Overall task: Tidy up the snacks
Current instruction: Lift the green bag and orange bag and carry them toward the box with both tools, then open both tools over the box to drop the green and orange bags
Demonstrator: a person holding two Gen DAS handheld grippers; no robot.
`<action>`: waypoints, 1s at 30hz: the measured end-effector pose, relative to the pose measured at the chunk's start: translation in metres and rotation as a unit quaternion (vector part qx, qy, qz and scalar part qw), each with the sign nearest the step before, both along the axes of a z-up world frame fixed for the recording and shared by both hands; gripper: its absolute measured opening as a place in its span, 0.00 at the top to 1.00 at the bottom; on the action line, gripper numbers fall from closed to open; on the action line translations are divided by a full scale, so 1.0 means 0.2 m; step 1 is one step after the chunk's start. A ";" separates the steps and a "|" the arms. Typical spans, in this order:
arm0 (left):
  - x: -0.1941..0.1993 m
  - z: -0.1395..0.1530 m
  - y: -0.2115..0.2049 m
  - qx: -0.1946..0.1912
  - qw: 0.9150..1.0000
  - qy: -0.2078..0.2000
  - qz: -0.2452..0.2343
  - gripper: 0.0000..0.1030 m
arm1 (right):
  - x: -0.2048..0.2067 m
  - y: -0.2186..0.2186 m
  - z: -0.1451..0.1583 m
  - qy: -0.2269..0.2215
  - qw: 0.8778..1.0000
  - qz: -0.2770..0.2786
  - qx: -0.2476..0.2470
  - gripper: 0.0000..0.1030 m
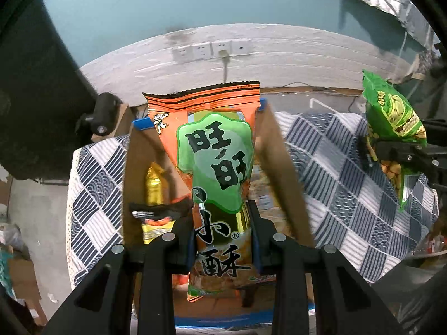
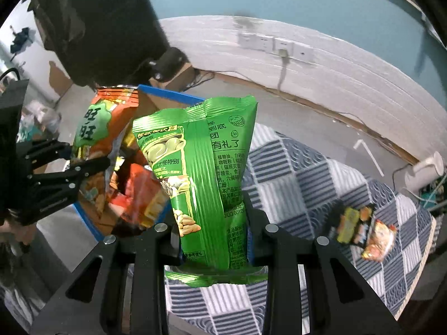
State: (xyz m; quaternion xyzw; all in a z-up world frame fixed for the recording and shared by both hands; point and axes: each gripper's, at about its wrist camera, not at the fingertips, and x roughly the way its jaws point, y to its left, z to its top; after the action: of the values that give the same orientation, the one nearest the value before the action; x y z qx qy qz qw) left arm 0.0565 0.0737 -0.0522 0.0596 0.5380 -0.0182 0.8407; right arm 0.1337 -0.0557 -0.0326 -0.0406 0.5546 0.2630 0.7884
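My left gripper (image 1: 222,240) is shut on an orange and green snack bag (image 1: 215,167) and holds it upright over an open cardboard box (image 1: 276,150) with blue tape on its edges. The box holds a gold packet (image 1: 153,187) and other snacks. My right gripper (image 2: 213,237) is shut on a green bean snack bag (image 2: 206,178) and holds it above the checked tablecloth (image 2: 293,184), just right of the box (image 2: 167,97). The left wrist view shows the green bag (image 1: 394,122) at the right. The right wrist view shows the orange bag (image 2: 95,139) in the left gripper (image 2: 83,164).
A small dark and orange snack packet (image 2: 363,231) lies on the cloth at the right. A white wall with sockets (image 1: 206,50) is behind the table. A black box (image 1: 36,89) stands at the left. A white lamp (image 2: 424,167) is at the far right.
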 end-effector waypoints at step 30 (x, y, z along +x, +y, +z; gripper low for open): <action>0.09 -0.17 0.29 0.018 0.999 0.027 0.034 0.46 | 0.16 0.56 -0.21 0.074 0.997 0.020 0.005 0.64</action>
State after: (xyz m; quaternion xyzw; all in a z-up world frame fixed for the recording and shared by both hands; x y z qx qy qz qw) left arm 0.0750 0.1318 -0.0857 0.0559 0.5627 0.0186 0.8246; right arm 0.1660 0.0563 -0.0752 -0.0281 0.6095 0.2838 0.7397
